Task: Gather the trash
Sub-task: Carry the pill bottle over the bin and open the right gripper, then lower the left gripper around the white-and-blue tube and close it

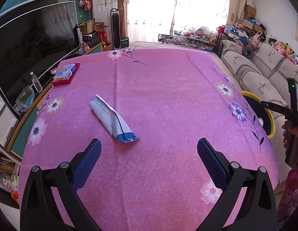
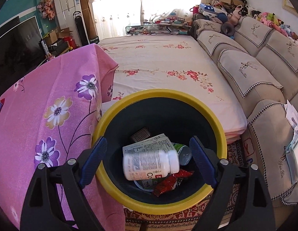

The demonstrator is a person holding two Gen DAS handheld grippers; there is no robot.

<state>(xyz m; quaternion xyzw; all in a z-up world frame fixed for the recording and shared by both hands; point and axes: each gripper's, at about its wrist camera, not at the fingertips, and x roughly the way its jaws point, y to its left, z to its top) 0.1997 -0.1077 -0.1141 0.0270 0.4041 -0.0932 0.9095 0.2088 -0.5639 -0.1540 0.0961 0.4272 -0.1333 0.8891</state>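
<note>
A crumpled white and blue wrapper (image 1: pixel 113 118) lies on the pink flowered tablecloth (image 1: pixel 158 96). My left gripper (image 1: pixel 149 148) is open and empty above the table, with the wrapper just ahead of its left finger. My right gripper (image 2: pixel 148 155) is open over the yellow-rimmed bin (image 2: pixel 212 115). A white pill bottle (image 2: pixel 150 163) appears blurred between its fingers, over the bin's mouth and touching neither finger. In the bin lie a printed box (image 2: pixel 149 143), a red wrapper (image 2: pixel 168 182) and a green can (image 2: pixel 182 151). The bin's rim also shows in the left wrist view (image 1: pixel 272 119).
A red tray (image 1: pixel 75 71) with a blue box (image 1: pixel 65 72) sits at the table's far left corner. A TV (image 1: pixel 33 44) and a water bottle (image 1: pixel 36 81) stand left of the table. A bed (image 2: pixel 158 61) and a beige sofa (image 2: pixel 254 67) lie beyond the bin.
</note>
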